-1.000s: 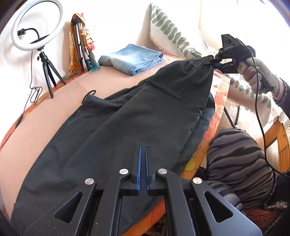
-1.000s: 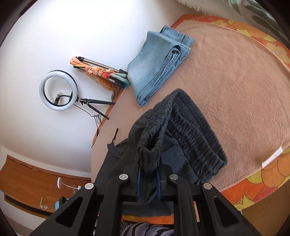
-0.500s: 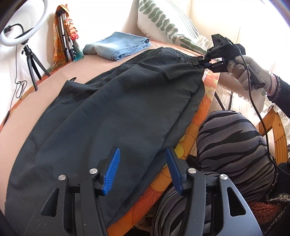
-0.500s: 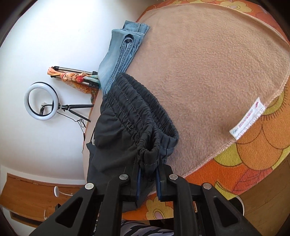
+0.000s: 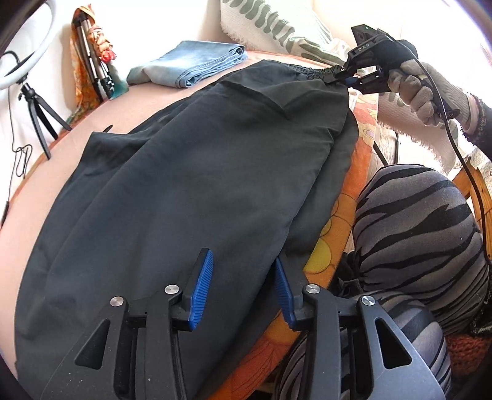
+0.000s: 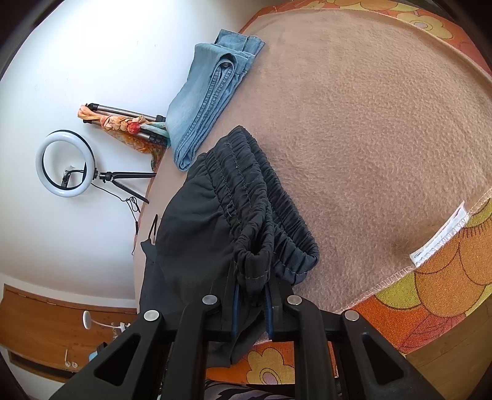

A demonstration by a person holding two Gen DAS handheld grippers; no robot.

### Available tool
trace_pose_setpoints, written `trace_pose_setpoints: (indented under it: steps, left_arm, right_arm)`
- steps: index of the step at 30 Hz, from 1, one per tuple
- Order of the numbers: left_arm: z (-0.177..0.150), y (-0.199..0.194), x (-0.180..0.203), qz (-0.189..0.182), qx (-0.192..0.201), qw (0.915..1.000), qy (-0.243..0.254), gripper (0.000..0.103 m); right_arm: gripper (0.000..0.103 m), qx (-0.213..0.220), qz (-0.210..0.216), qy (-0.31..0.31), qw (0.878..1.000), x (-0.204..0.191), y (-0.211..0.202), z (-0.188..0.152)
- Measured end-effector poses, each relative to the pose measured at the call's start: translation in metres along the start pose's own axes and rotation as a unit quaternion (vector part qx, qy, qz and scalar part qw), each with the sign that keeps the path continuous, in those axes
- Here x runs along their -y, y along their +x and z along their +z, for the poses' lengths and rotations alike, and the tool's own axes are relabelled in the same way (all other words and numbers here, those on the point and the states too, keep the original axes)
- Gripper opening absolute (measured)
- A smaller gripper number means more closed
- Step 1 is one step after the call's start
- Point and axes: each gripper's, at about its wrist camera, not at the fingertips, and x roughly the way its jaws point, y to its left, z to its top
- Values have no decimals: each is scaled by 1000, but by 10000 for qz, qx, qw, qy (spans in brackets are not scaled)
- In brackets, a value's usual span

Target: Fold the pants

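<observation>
Black pants (image 5: 190, 184) lie lengthwise on a tan blanket, one leg folded over the other. My left gripper (image 5: 243, 287) is open and empty, its blue pads over the near edge of the pant legs. My right gripper (image 6: 250, 303) is shut on the elastic waistband (image 6: 255, 215), which it holds bunched at the bed's edge. The right gripper also shows in the left wrist view (image 5: 347, 77) at the far right, pinching the waistband corner.
Folded blue jeans (image 5: 187, 66) lie at the far side of the blanket (image 6: 369, 123). A ring light on a tripod (image 6: 63, 167) and a folded tripod with a scarf (image 5: 92, 64) stand by the wall. Patterned pillow (image 5: 270, 27) behind. The person's striped knee (image 5: 412, 224) is at right.
My left gripper let go of the pant leg and opened. The right gripper lowered the waistband toward the blanket and pulled it to the bed's edge, so the pants lie flatter.
</observation>
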Motion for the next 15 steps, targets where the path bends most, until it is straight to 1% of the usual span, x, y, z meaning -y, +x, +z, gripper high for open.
trace_pose_setpoints:
  steps: [1,3,4,5,8,11,12,15]
  left_arm:
    - [-3,-1,-3,12,-9,10000,-35,33]
    - [-6,-1,-8,-13,-29,9999,-123,21]
    - [-7,0,-10,-30,-10,9999,-144,9]
    - [-7,0,-12,-74,23,9998,-184,4]
    - [-6,-3,-21,-315,107,9980,-534,1]
    - [-7,-25,-28,-665,409,9929,-894,1]
    - [-9,-34,-26,-627,477,9934,-836,1]
    - [-17,-42,-23,-704,343,9942,-737,1]
  right_arm:
    - [11,1,-13,-10,10000,0,0,0]
    - [11,-1,-42,-31,10000,-2,2,1]
    - [11,0,-56,-42,10000,-3,2,1]
    - [11,1,-68,-45,10000,-3,3,1]
    - [11,7,-90,-10,10000,-4,4,1]
    - [11,35,-84,27,10000,-8,-5,-2]
    - [11,14,-24,11,10000,-11,-9,-4]
    - [11,32,48,-170,9998,-17,-21,-6]
